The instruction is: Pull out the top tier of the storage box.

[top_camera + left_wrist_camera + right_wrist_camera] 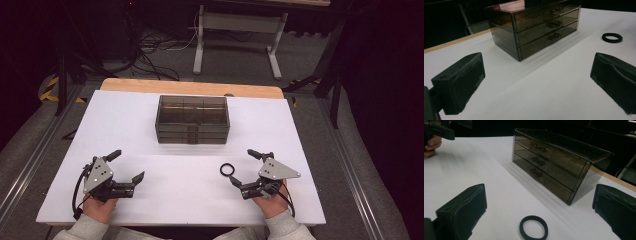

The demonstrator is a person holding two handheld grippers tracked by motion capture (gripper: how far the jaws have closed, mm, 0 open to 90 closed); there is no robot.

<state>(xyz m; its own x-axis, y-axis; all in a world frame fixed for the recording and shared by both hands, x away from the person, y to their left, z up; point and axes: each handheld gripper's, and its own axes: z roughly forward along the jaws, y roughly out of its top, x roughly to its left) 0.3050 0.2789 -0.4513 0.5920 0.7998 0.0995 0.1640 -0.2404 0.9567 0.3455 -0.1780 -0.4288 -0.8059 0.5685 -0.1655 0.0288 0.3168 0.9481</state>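
Drawers (pixel 192 134) smoky, contents unclear, ring (pixel 533 227) between right tongs (pixel 539 220)

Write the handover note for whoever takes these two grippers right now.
Left gripper: open, holds nothing, near the table's left front.
Right gripper: open, holds nothing, just behind the black ring.
The ring lies flat on the white table, untouched, in front of the smoky three-drawer box.
All three drawers look closed.
Done: nothing visible yet.
Left: probably pick up the ring, open a drawer and put it in.
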